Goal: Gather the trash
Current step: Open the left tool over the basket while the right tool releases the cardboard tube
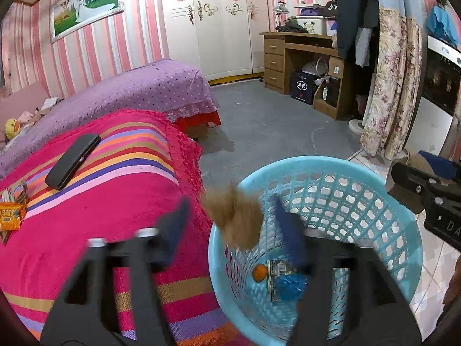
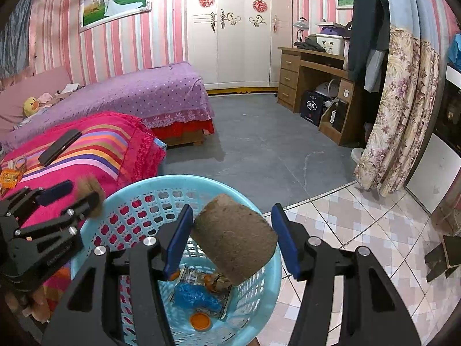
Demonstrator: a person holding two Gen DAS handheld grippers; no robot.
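Observation:
A light blue plastic basket [image 1: 374, 196] [image 2: 138, 193] stands on the floor beside the bed. It holds a blue crumpled wrapper [image 2: 196, 295], a printed packet [image 1: 278, 268] and an orange cap [image 2: 200, 321]. My right gripper [image 2: 232, 230] is open above the basket, with a brown cardboard roll [image 2: 234, 239] between its fingers, touching the left one. My left gripper [image 1: 232, 225] is open at the basket's rim, and a blurred brown roll [image 1: 234, 220] is in the air between its fingers. The left gripper also shows in the right wrist view [image 2: 72, 199].
A pink striped blanket [image 1: 100, 216] covers the bed, with a black phone [image 1: 72, 165], an orange snack packet [image 1: 10, 216] and a tape roll [image 1: 18, 191] on it. A wooden desk [image 2: 317, 86], floral curtain [image 2: 397, 115] and tiled floor [image 2: 360, 216] lie to the right.

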